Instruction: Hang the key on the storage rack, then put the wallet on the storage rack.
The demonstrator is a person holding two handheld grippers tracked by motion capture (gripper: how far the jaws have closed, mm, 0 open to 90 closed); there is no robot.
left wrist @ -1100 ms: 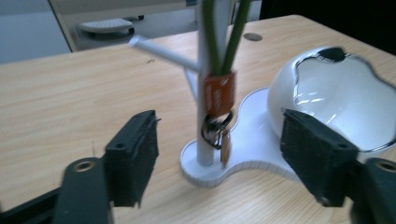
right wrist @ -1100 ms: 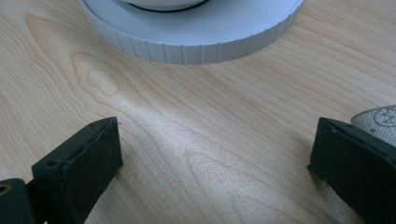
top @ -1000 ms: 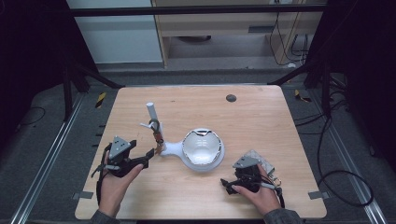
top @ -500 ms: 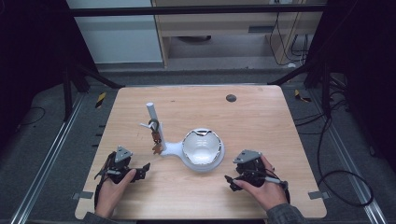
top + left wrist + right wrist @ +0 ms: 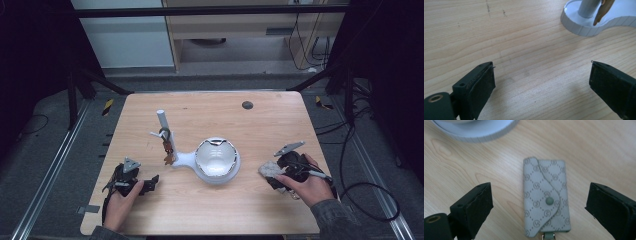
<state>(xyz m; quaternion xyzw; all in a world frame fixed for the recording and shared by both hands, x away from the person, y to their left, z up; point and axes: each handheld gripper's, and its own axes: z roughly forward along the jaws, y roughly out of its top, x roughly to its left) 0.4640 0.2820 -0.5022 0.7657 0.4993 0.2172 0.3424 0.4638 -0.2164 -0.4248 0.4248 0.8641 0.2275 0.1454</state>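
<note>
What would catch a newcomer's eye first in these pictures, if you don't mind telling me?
Probably the white stand at the middle of the wooden table, with its round dish and an upright post from which small things hang. Next, the grey patterned key pouch with a snap flap, lying flat on the wood between the wide-open jaws of the right tool. The left tool is open over bare wood.

One white stand (image 5: 200, 159), one grey key pouch (image 5: 546, 197), two grippers.
</note>
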